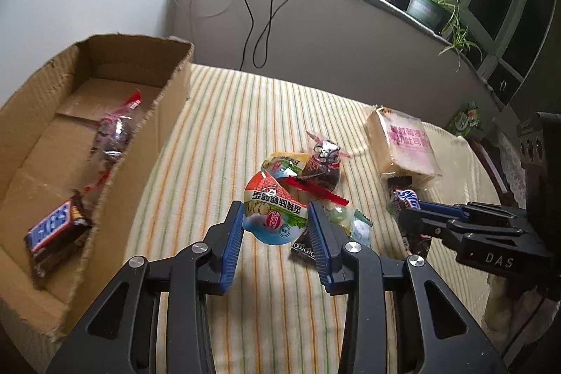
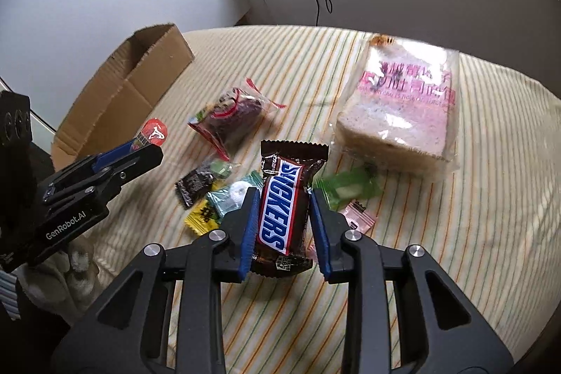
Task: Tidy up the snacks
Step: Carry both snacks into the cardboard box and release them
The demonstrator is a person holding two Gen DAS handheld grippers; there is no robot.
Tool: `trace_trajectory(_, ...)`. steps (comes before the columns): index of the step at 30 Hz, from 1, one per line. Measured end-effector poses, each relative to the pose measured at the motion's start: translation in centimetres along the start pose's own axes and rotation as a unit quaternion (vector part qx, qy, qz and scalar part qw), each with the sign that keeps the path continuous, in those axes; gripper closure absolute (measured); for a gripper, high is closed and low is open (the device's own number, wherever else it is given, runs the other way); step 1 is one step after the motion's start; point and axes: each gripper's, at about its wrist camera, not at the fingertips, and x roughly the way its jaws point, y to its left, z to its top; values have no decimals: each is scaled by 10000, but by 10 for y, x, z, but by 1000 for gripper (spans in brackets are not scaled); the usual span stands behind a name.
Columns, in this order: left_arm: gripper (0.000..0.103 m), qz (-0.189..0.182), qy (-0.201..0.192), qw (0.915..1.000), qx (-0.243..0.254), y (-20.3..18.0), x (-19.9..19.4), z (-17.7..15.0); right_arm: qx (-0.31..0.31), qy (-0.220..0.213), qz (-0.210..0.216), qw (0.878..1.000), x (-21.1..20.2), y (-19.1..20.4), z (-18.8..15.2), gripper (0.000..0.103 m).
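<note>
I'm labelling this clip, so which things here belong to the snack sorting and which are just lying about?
Belongs to the job:
- brown cardboard box
- round blue-and-red egg snack pouch, in the left gripper
- brown Snickers bar, in the right gripper
- clear-wrapped sliced bread loaf
- small loose sweets

Just lying about:
- green potted plant
- black cables

Striped table [image 2: 473, 233]: box [image 2: 140, 86], snacks [image 2: 229, 120].

The cardboard box [image 1: 105, 114] occupies the left of the left wrist frame and contains a Snickers bar [image 1: 52, 228] at lower left. The bread package [image 1: 403, 146] lies at right of centre on the striped cloth [image 1: 228, 114]. Loose wrapped candies [image 2: 217, 195] lie at centre-left of the right wrist frame.
</note>
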Motion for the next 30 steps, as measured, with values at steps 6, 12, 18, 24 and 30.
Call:
trace_trajectory(6, 68, 88, -231, 9997, -29, 7, -20, 5, -142, -208, 121, 9996, -19, 14, 12, 73)
trace_trajectory(12, 68, 214, -468, 9986, -138, 26, -41, 12, -364, -339, 235, 9985, -21, 43, 31, 73)
trace_trajectory(18, 68, 428, -655, 9964, -316, 52, -59, 16, -662, -378, 422, 9962, -8, 80, 57, 73)
trace_trajectory(24, 68, 624, -727, 9940, -521, 79, -71, 14, -956, -376, 577, 9930, 13, 120, 82, 73)
trace_trajectory(30, 68, 794, -756, 9915, -695, 101, -78, 12, -1204, -287, 755, 9894, 33, 154, 96, 73)
